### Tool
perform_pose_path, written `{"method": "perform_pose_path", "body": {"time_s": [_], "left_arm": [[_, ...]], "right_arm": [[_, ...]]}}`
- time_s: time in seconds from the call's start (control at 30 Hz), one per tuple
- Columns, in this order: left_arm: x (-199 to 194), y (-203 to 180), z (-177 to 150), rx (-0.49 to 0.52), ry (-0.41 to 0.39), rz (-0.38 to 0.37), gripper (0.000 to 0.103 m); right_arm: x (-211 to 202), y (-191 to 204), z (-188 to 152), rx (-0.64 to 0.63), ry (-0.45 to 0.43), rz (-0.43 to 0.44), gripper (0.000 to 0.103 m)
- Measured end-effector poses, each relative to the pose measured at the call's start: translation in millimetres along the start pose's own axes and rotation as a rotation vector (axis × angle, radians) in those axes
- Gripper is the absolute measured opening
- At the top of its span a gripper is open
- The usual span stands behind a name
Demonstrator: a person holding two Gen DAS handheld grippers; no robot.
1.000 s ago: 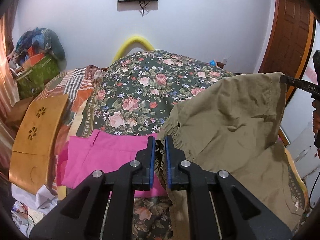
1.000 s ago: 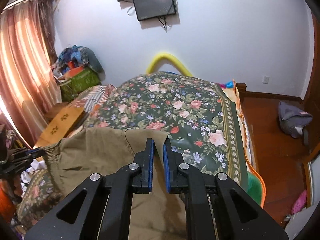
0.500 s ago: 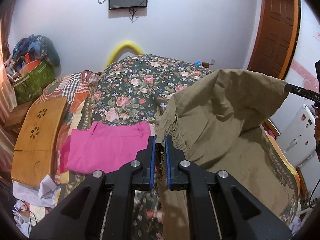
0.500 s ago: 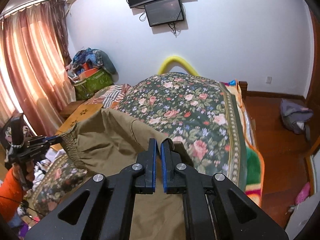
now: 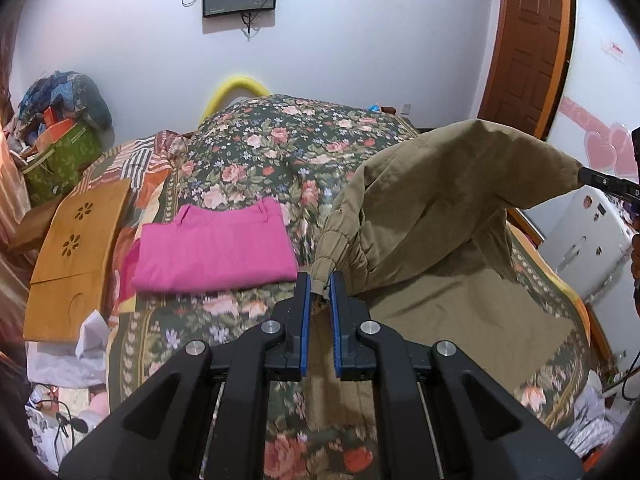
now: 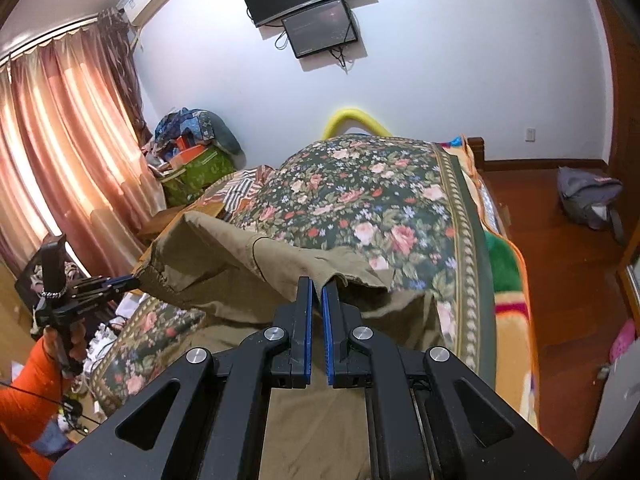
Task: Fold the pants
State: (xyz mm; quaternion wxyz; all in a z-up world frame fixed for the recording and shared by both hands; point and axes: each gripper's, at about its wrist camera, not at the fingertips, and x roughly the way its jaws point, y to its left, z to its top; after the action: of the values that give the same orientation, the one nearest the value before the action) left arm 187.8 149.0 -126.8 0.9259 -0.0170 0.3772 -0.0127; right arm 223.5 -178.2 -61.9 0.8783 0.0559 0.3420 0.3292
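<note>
Olive-green pants (image 5: 440, 208) hang stretched between both grippers above the floral bed cover (image 5: 280, 152), their lower part resting on the bed. My left gripper (image 5: 320, 282) is shut on the gathered waistband corner. My right gripper (image 6: 318, 286) is shut on the opposite top edge of the pants (image 6: 240, 264). The left wrist view shows the right gripper (image 5: 581, 175) at the far right, pinching its corner. In the right wrist view the left gripper (image 6: 134, 279) pinches the pants at the left, held by a hand in an orange sleeve (image 6: 24, 392).
A folded pink garment (image 5: 216, 248) lies on the bed left of the pants. A wooden board (image 5: 76, 240) leans at the bed's left side, above floor clutter. A white fridge (image 5: 588, 248) and a door stand on the right. A backpack (image 6: 588, 196) sits on the wooden floor.
Both grippers have drawn back across the bed with the pants still held. The pink garment and the far wall now look farther off, and more of the bed shows.
</note>
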Motion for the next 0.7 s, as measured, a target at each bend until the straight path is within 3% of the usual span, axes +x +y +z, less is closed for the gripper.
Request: {"method": "perform_pose_path", "body": {"time_s": [0.53, 0.7], "left_arm": [[2, 0, -79, -0.064, 0.095, 0.011, 0.008], [3, 10, -97, -0.100, 0.113, 0.030, 0.003]], "right_arm": [[-19, -1, -99, 0.091, 0.109, -0.028, 0.004], [-18, -8, -121, 0.137, 0.136, -0.042, 0.004]]}}
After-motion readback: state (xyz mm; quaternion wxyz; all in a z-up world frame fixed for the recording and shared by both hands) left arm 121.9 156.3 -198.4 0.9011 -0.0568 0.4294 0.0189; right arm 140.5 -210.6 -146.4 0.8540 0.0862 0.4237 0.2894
